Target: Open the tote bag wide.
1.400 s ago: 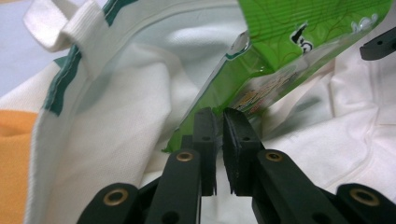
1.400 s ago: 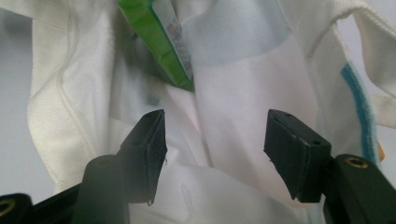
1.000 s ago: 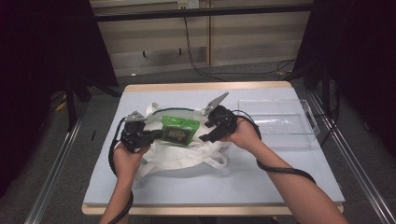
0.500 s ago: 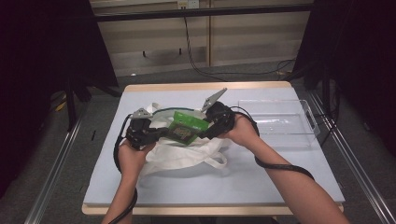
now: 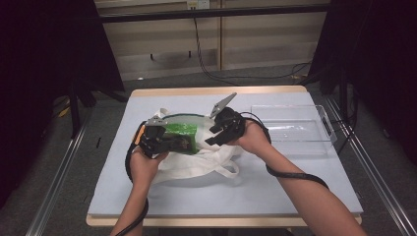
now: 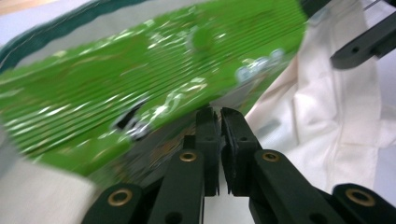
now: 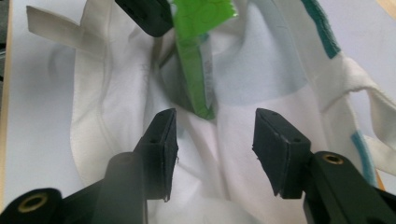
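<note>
A white tote bag [image 5: 196, 164] with teal trim lies on the table, its mouth facing away from the person. A green snack packet [image 5: 181, 132] stands in that mouth. My left gripper [image 5: 173, 142] is shut on the packet's [image 6: 140, 79] lower edge, its jaws [image 6: 219, 119] almost together. Edge-on in the right gripper view, the packet [image 7: 194, 60] goes down into the bag [image 7: 243, 74]. My right gripper [image 7: 215, 119] is open over the bag's cloth; its jaws have just been closing, and the pads press on nothing. It sits at the bag's right rim [image 5: 212, 137].
A clear plastic tray [image 5: 295, 129] stands at the right back of the pale blue table [image 5: 275, 196]. The bag's handles [image 5: 223, 169] lie loose toward the person. Cables trail from both grippers. The right gripper's jaw [image 6: 366, 42] shows beyond the packet.
The packet tipped up at its right end and now lies lower in the bag's mouth. The right gripper's jaws stand narrower. Both hands have stayed roughly where they were.
</note>
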